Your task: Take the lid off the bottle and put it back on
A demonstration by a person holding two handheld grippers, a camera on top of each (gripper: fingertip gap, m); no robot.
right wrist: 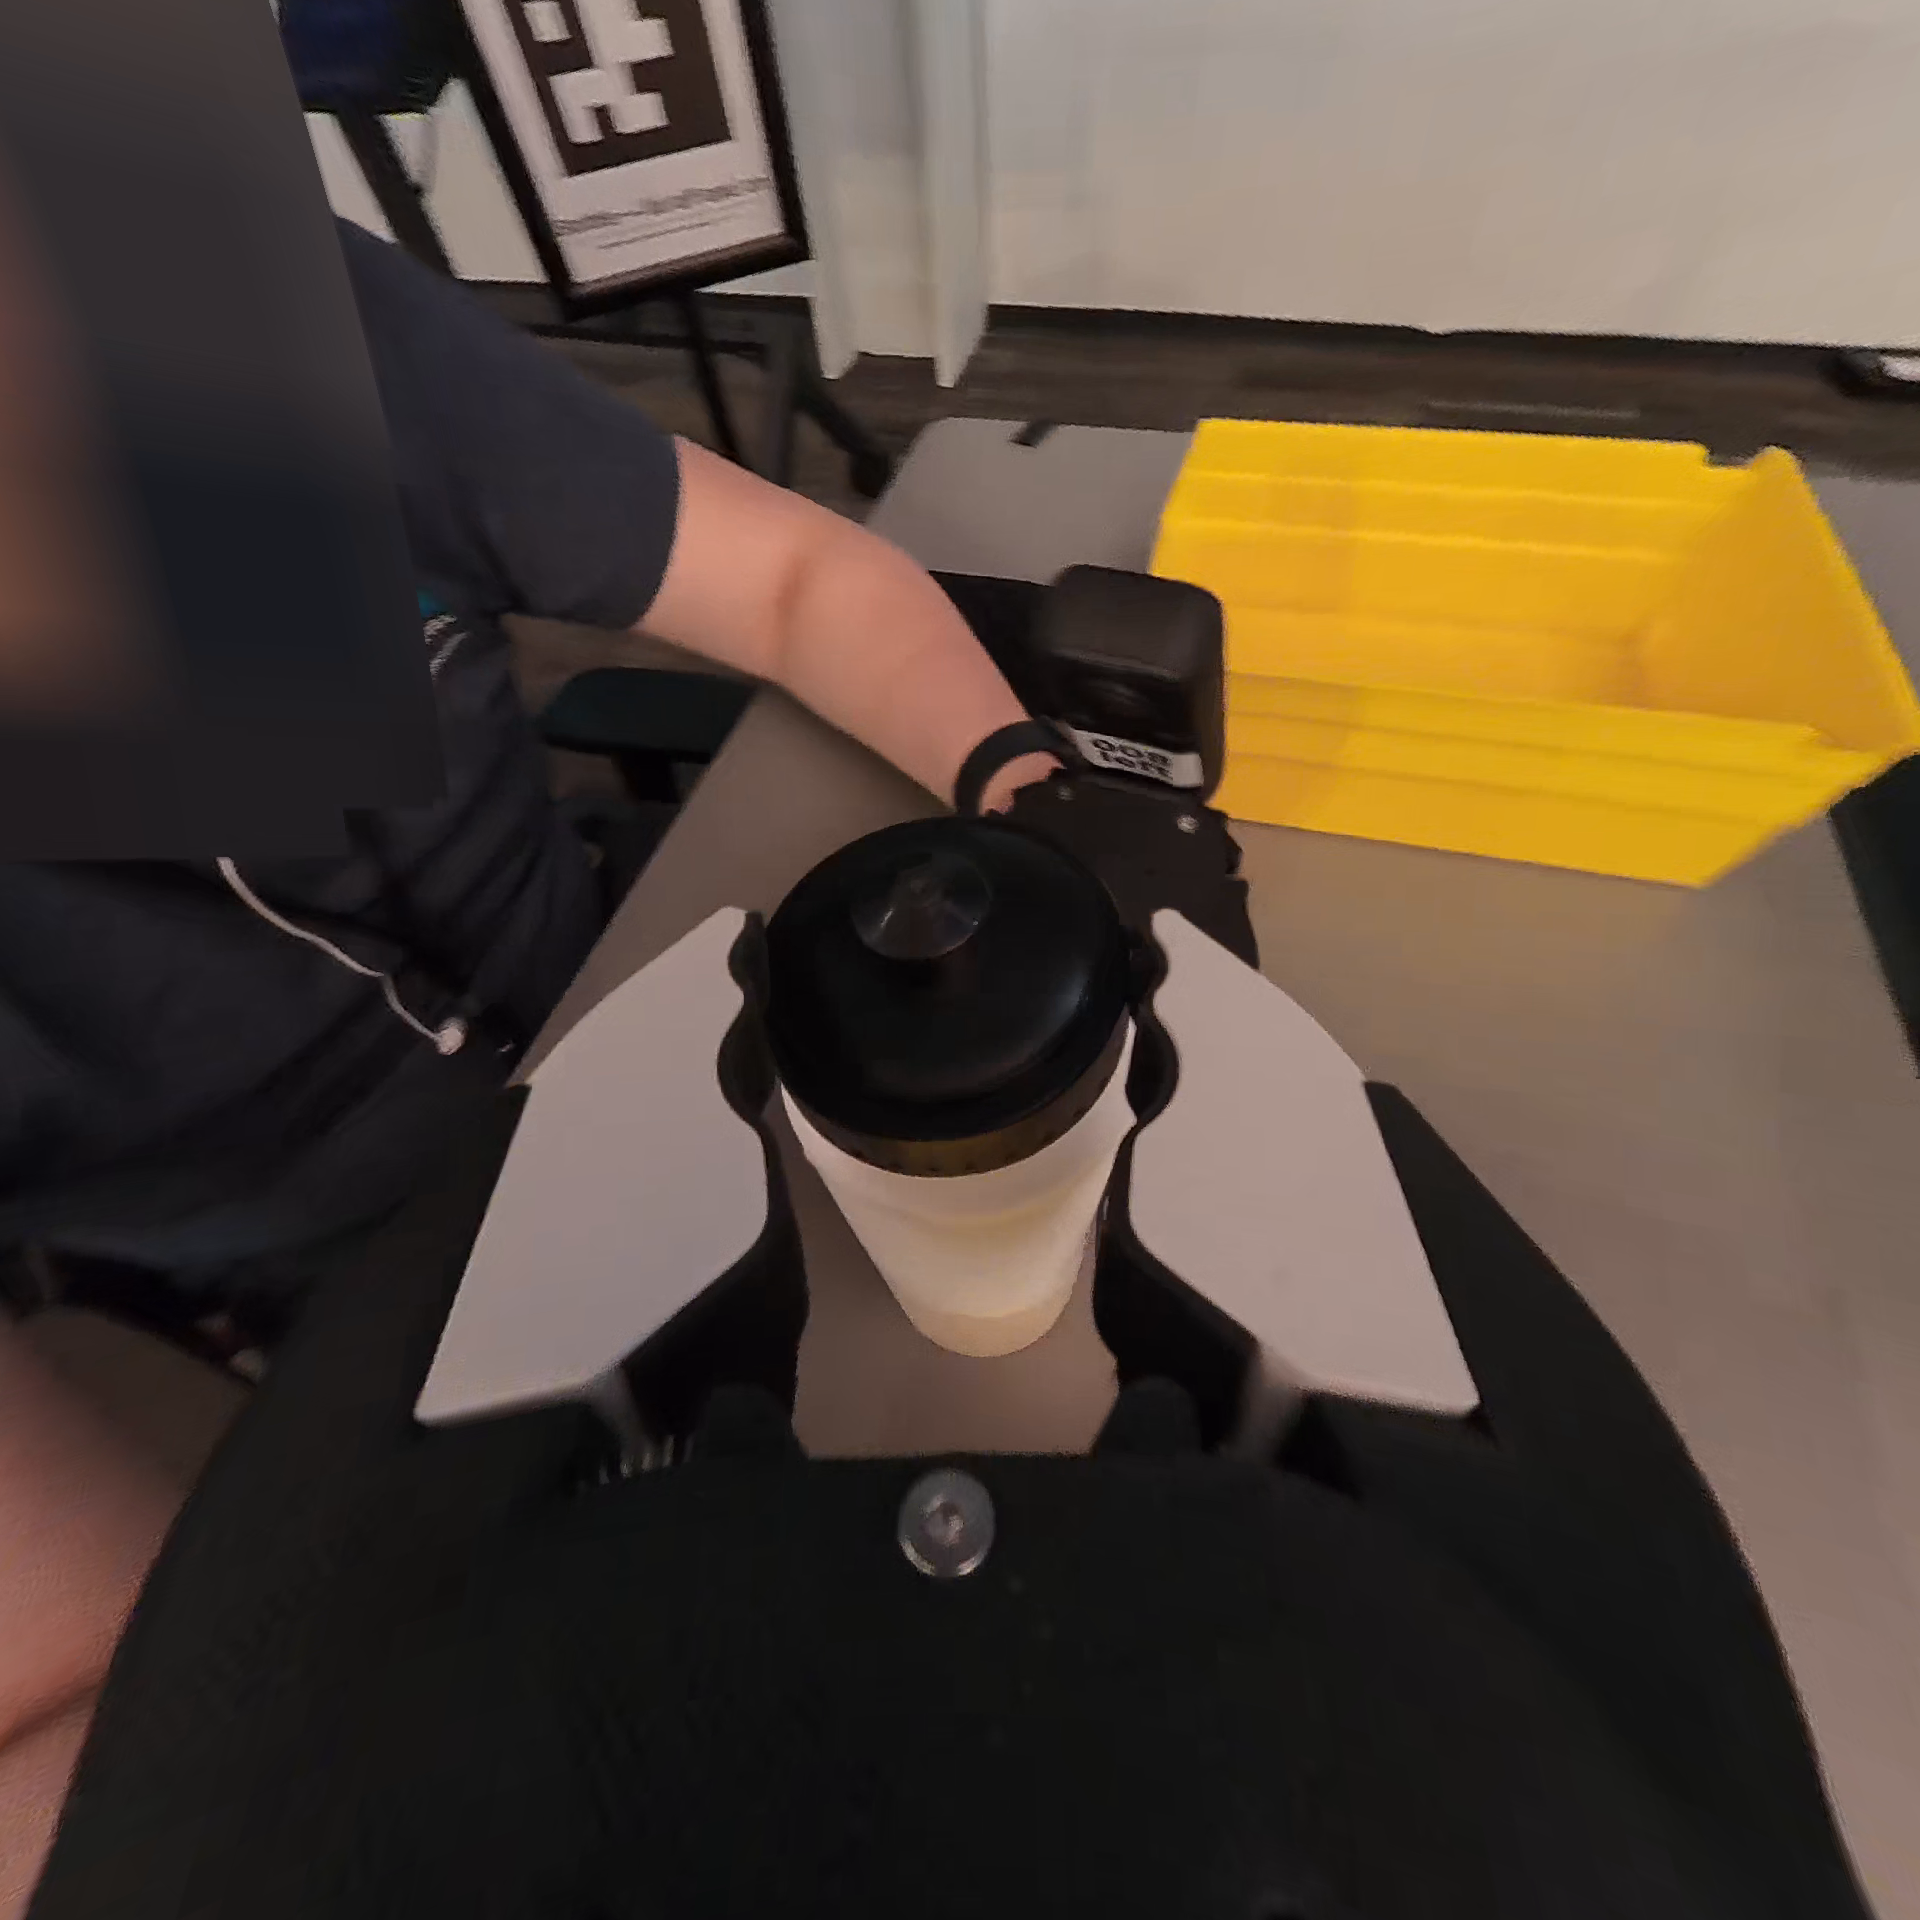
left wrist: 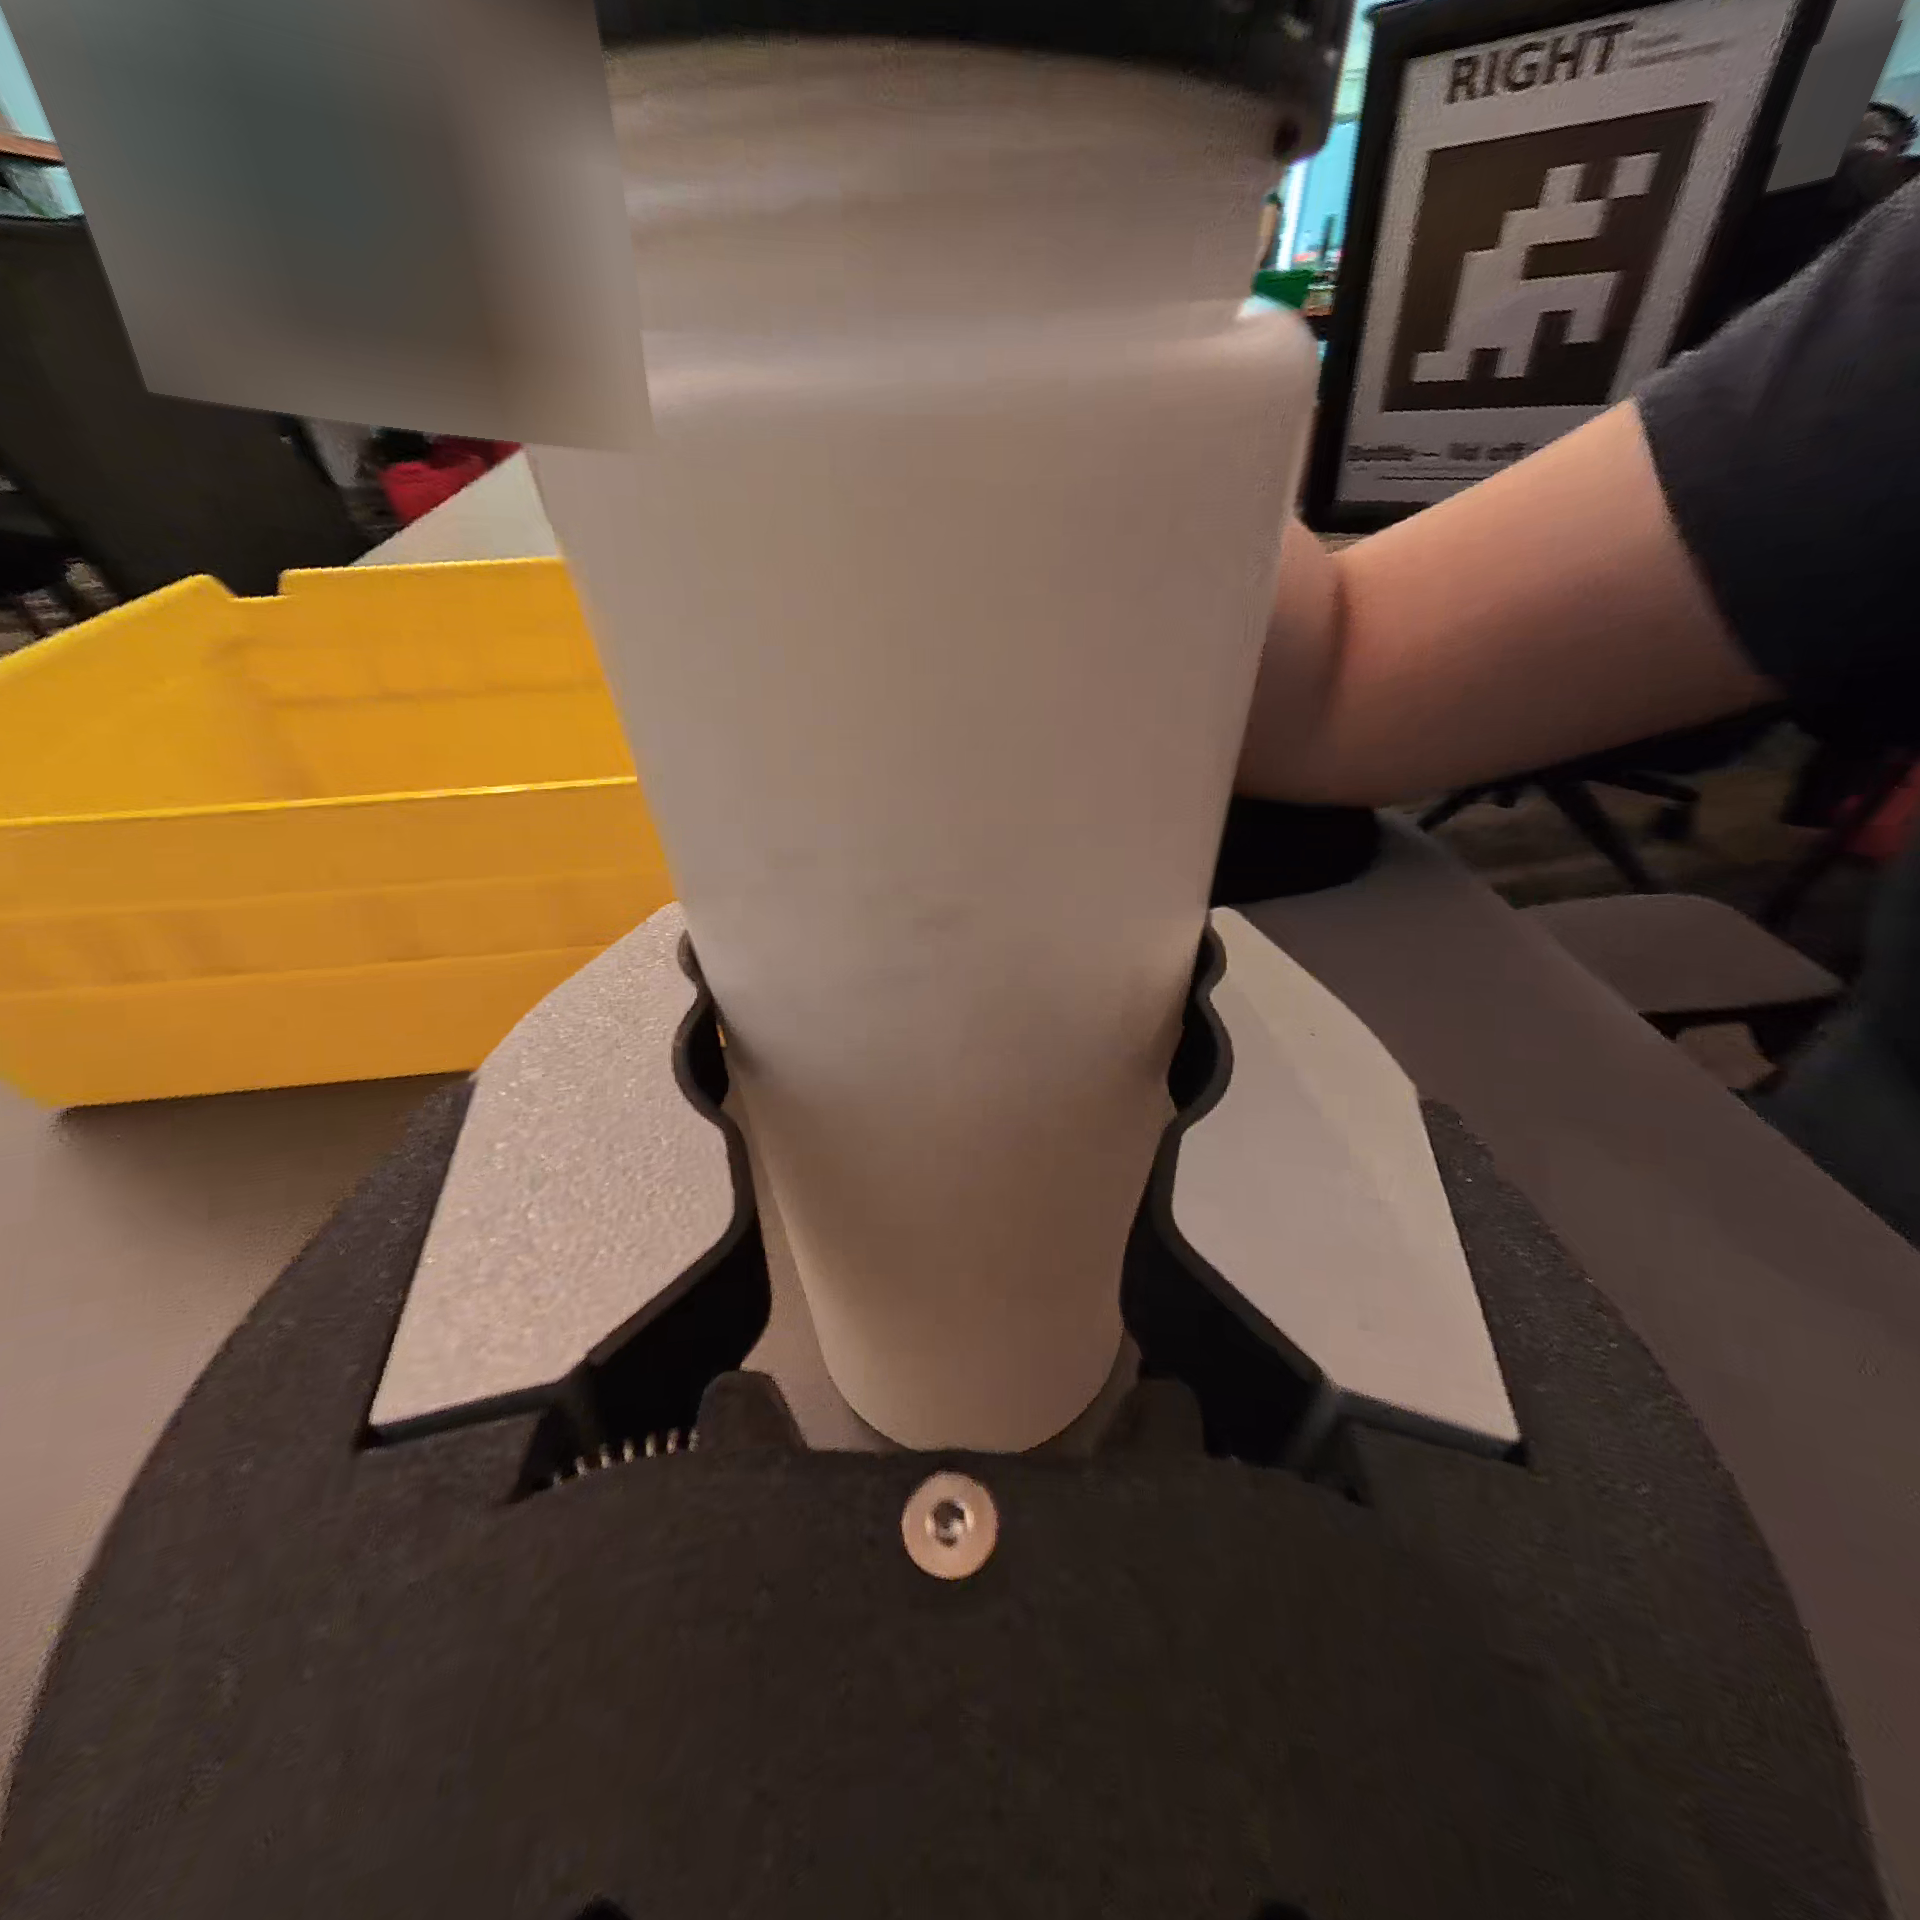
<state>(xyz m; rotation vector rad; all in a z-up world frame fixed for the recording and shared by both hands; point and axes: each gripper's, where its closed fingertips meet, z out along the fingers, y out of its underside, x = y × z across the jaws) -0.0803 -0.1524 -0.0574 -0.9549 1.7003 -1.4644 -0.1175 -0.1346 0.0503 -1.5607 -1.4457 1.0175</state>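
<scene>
Tall white plastic bottle (left wrist: pixel 935 790) upright on the grey bench (left wrist: pixel 187 1247), lodged between the left gripper (left wrist: pixel 951 1049) fingers (left wrist: pixel 582 1143); both scalloped black pads press its lower body, so that grip is closed on it; round black screw lid (right wrist: pixel 940 997) sits on the bottle's neck, seen from above between the right gripper (right wrist: pixel 945 997) fingers (right wrist: pixel 623 1132); those fingers flank the lid's rim closely, contact on either side cannot be told for sure; yellow plastic bin (right wrist: pixel 1538 665) on the bench beyond the right fingertips, to the left of the left fingers; person's bare forearm (left wrist: pixel 1507 644) right of the bottle; framed black-and-white marker sign (left wrist: pixel 1538 239) behind.
</scene>
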